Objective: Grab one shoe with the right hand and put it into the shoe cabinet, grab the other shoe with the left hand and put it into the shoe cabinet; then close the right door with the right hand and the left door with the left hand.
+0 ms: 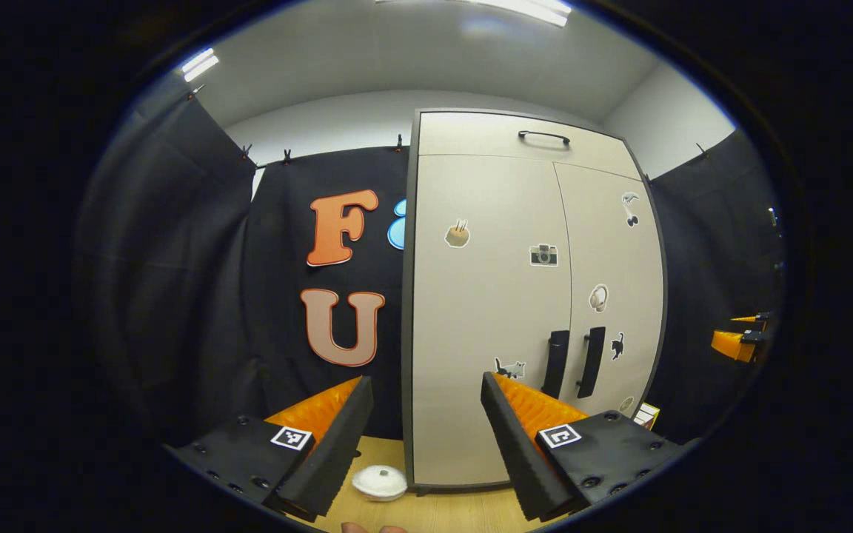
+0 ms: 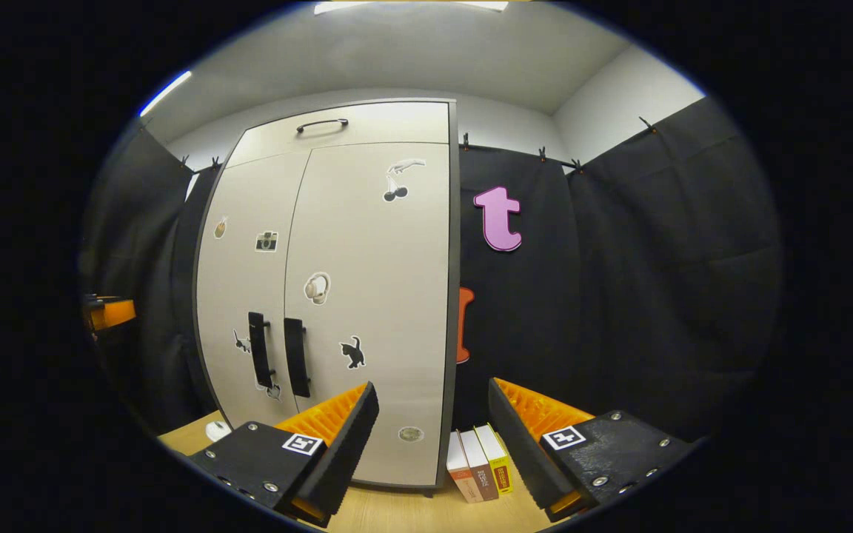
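Left gripper view and right gripper view show the tall beige two-door shoe cabinet (image 1: 486, 311) shut on the wooden worktop (image 2: 397, 514), left gripper (image 1: 426, 437) and right gripper (image 2: 434, 437) both released, so the task looks finished.

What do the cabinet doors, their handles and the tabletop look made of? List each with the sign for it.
Cabinet doors: probably laminated board, a smooth matte beige face with flat dark edging.
Door handles: dark plastic or painted metal, uniform black bars; which one is unclear.
Tabletop: wood or wood-look laminate, light tan with faint grain lines.
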The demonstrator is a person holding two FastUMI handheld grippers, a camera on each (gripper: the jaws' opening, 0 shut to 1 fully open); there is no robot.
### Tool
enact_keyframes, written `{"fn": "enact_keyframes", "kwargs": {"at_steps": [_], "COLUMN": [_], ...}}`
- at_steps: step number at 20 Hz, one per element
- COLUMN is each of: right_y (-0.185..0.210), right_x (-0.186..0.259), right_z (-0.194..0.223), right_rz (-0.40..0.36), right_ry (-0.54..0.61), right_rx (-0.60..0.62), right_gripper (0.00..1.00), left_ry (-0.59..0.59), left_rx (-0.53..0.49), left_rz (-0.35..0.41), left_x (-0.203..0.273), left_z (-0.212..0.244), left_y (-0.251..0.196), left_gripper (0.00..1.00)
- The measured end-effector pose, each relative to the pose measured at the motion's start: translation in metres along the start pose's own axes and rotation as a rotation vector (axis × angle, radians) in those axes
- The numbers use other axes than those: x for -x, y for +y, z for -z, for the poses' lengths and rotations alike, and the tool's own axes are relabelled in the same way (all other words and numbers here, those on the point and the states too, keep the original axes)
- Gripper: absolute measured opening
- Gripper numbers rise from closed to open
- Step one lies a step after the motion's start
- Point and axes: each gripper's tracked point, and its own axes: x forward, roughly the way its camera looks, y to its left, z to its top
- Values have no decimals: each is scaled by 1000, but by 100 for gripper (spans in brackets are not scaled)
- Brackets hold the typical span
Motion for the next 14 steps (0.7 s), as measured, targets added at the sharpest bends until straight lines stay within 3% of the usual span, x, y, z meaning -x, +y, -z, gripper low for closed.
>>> {"fn": "enact_keyframes", "kwargs": {"at_steps": [6,14], "right_y": [4,11], "right_x": [9,28], "right_z": [0,0], "right_rz": [-4,-2], "right_ry": [3,-2], "right_rx": [-6,-15], "right_gripper": [92,92], "left_ry": [15,17], "left_rx": [14,6], "left_rz": [-39,-27], "left_x": [21,34], "left_z": [7,3], "left_y": [25,34], "left_gripper": [95,96]}}
